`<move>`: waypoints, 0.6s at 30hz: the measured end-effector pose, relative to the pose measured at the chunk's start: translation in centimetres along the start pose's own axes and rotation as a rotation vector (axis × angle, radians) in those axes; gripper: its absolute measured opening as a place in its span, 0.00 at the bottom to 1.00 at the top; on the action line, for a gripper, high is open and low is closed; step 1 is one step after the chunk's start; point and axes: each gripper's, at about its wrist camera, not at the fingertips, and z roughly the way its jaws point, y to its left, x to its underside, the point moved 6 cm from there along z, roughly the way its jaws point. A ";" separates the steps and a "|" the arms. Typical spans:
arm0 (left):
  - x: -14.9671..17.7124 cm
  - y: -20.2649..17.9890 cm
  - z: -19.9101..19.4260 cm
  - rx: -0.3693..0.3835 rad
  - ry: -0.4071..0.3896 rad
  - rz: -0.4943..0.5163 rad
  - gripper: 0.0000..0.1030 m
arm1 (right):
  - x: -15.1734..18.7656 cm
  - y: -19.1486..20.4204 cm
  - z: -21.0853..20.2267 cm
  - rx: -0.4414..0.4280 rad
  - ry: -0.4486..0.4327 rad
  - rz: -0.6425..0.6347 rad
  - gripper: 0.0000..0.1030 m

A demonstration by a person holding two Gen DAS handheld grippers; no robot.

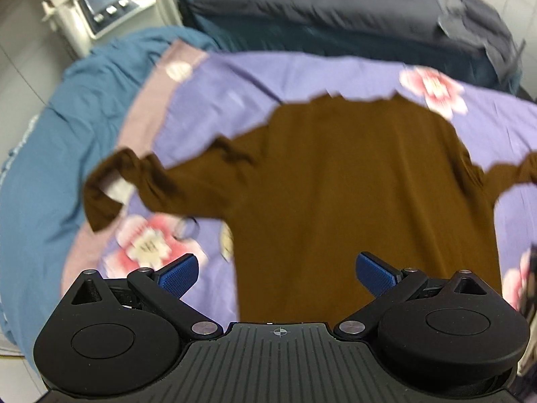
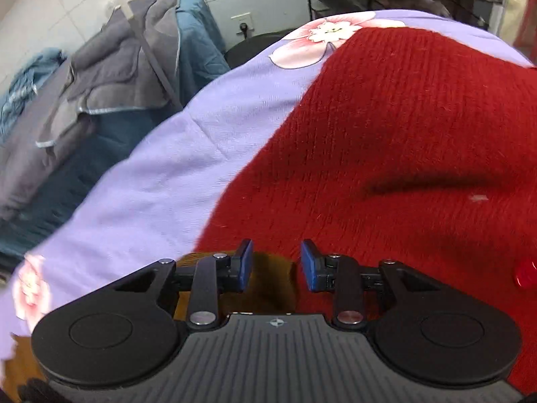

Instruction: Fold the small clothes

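Brown long-sleeved top (image 1: 335,201) lies spread flat on the lilac flowered bedsheet (image 1: 241,80), both sleeves out, bare sheet around its edges. One red knitted garment (image 2: 402,151) lies on the sheet too. Left gripper (image 1: 277,272) gapes wide above the top's hem; right gripper (image 2: 276,265) part-open, holding nothing, brown cloth between its pads. Grey and blue bedding (image 2: 110,77) is piled beyond the sheet.
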 end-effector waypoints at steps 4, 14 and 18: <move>-0.1 -2.1 0.1 0.029 0.001 0.027 1.00 | 0.8 1.5 -0.9 -0.082 -0.002 -0.112 0.06; -2.1 -7.2 0.5 0.108 -0.045 0.065 1.00 | -5.7 2.0 -21.5 -0.464 -0.554 -0.280 0.06; -1.1 -9.9 1.4 0.168 0.009 0.082 1.00 | -3.6 -0.7 -19.3 -0.367 -0.448 -0.392 0.06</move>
